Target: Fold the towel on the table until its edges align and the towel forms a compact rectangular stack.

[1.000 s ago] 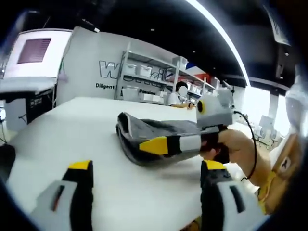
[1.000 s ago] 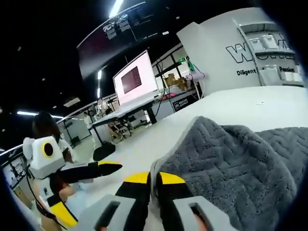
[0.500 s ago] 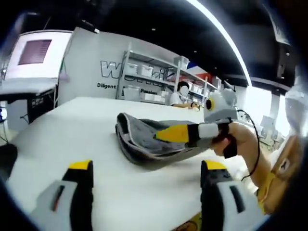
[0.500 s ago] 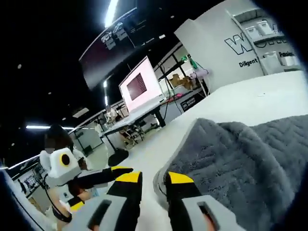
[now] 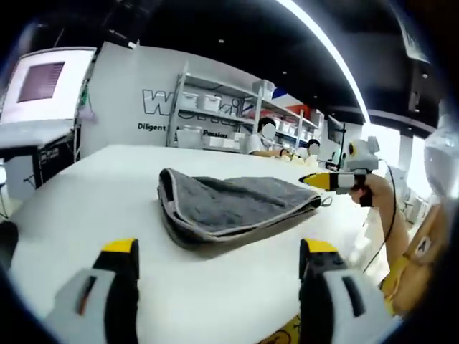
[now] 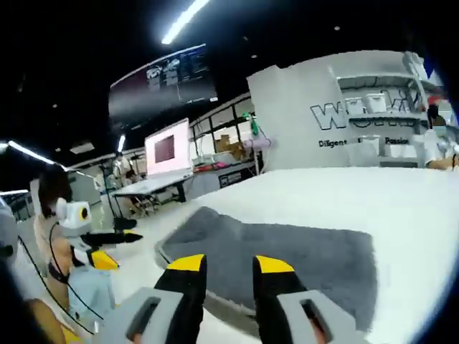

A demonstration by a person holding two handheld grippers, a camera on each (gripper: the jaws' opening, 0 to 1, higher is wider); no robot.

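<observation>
I'm seeing the grey towel (image 5: 229,204) lying folded on the white table (image 5: 93,193). I'm holding the left gripper (image 5: 219,251) level, low over the table's near edge, short of the towel, jaws spread wide, nothing between them. The right gripper (image 5: 337,179) is hovering just off the towel's far corner, gripped by a hand (image 5: 373,197), pointing at the towel; in the right gripper view its jaws (image 6: 228,266) are slightly parted, empty, over the towel's (image 6: 287,251) edge.
</observation>
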